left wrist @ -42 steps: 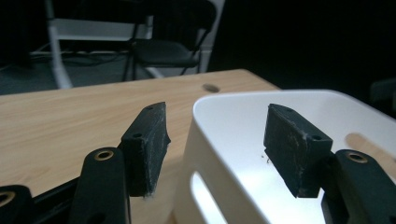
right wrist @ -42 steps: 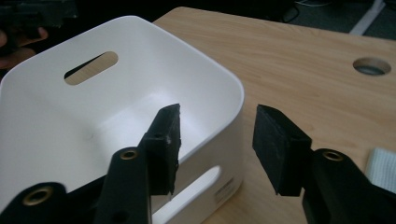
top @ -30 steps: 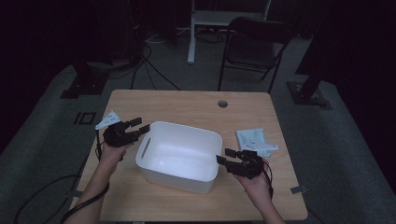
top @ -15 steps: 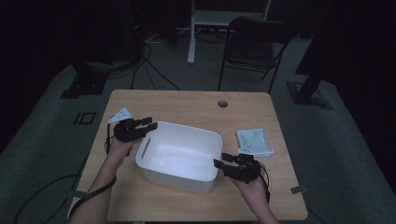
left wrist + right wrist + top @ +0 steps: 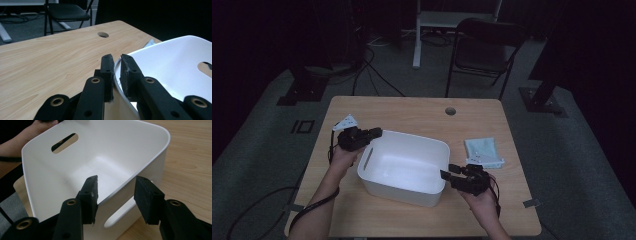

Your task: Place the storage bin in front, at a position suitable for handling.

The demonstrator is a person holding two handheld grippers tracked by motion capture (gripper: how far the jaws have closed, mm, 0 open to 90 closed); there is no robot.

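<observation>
Left gripper (image 5: pixel 373 134) fingers have just pinched together; right gripper (image 5: pixel 450 171) fingers, closing, remain apart.

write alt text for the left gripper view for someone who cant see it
The left gripper has its two black jaws closed on the rim of a white plastic bin, one inside the wall and one outside. Behind it stretches a light wooden table with a round cable hole.
</observation>
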